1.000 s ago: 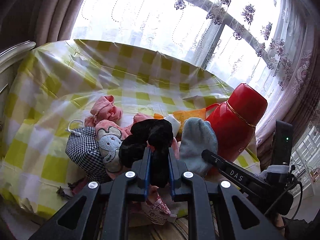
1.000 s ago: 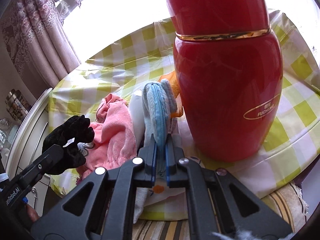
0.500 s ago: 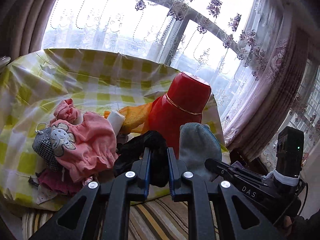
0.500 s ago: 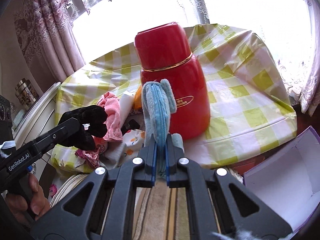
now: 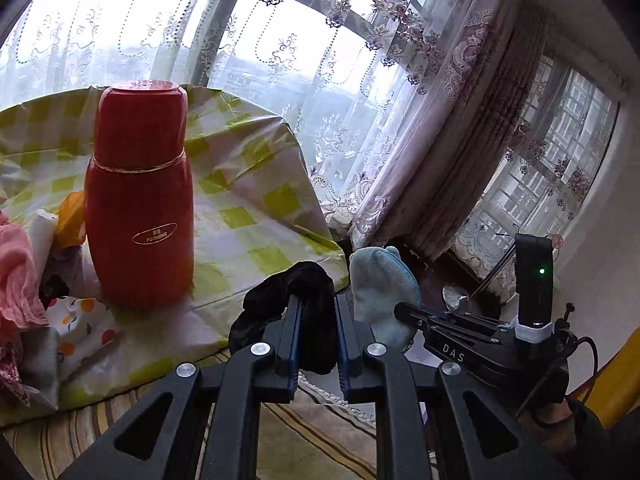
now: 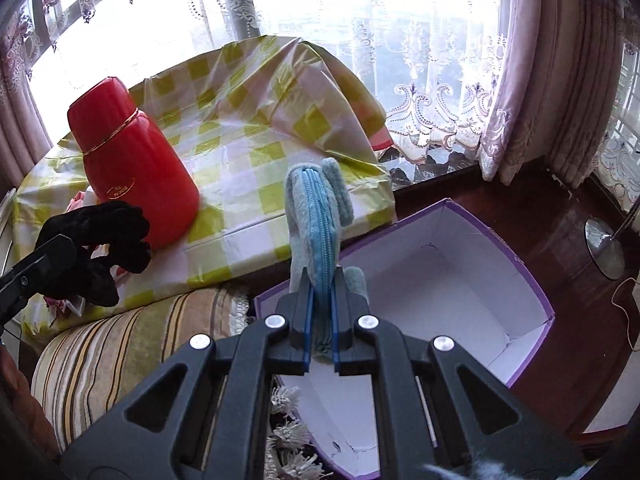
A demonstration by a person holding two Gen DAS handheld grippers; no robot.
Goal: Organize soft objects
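Note:
My left gripper (image 5: pixel 316 300) holds a black fuzzy soft item (image 5: pixel 280 304) between its pads while its jaws are opening slightly; the item hangs just off the table's front right corner. In the right wrist view that black item (image 6: pixel 108 236) sits at the left. My right gripper (image 6: pixel 322 280) is shut on a light blue plush pouch (image 6: pixel 316 220) with a blue zipper, held upright over the near left edge of an open white box with purple edges (image 6: pixel 432 292). The pouch (image 5: pixel 380 280) also shows in the left wrist view, right of the black item.
A tall red flask (image 5: pixel 140 200) stands on the table's yellow-checked cloth (image 5: pixel 248 220). Pink and printed clothes (image 5: pixel 16 272) are piled at the far left. A striped cushion (image 6: pixel 120 344) lies below the table edge. A lamp base (image 6: pixel 604 248) stands on the dark floor, with lace curtains behind.
Both grippers swung to the right, away from the clothes pile and past the red flask, each carrying its soft item. The open box has come into view under the right gripper.

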